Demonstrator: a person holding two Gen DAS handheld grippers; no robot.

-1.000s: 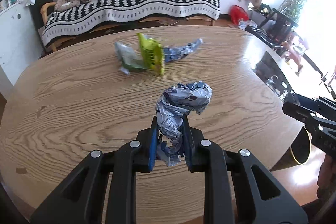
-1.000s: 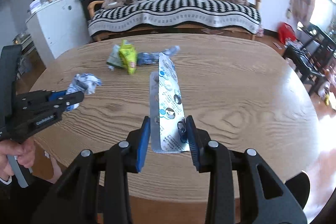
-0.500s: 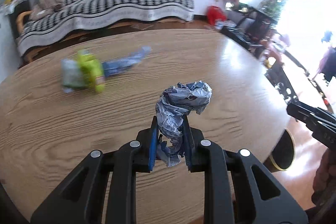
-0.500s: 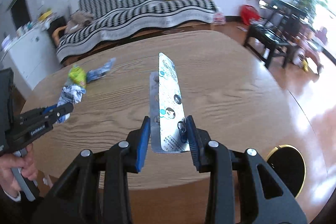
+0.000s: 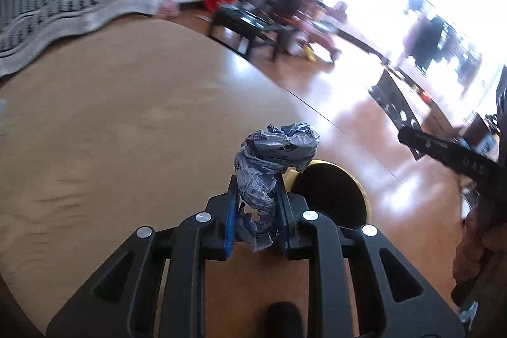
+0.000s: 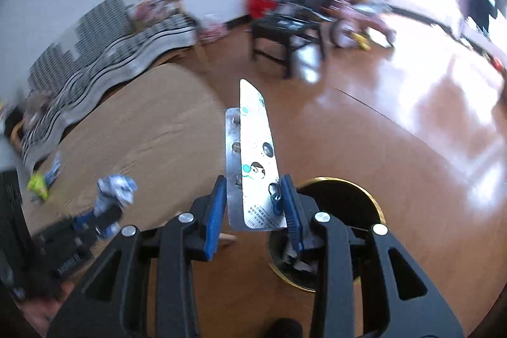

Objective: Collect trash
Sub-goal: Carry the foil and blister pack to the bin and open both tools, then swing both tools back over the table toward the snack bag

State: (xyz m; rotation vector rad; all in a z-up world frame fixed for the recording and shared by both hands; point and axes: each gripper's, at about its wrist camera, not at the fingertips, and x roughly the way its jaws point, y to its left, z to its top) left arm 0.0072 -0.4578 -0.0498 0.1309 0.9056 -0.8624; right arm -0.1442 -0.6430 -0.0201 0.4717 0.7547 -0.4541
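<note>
Both tools have swung from the table [image 5: 111, 116] toward the bin [image 6: 355, 192]; the left tool [image 5: 256, 198] grips a crumpled wrapper [image 5: 272, 154], the right tool [image 6: 253, 198] clamps a pill strip [image 6: 253, 154]. Next: hold them over the bin and let go.

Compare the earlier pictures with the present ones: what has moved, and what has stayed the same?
Both views have swung right, from the table to the bin on the floor. Unchanged: the left gripper grips the crumpled wrapper, the right gripper the pill strips.

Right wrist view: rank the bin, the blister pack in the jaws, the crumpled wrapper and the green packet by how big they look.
1. Bin, though the gripper hides part of it.
2. Blister pack; it is nearest the camera, so it may look oversized.
3. Crumpled wrapper.
4. Green packet, smallest and farthest, blurred.
</note>
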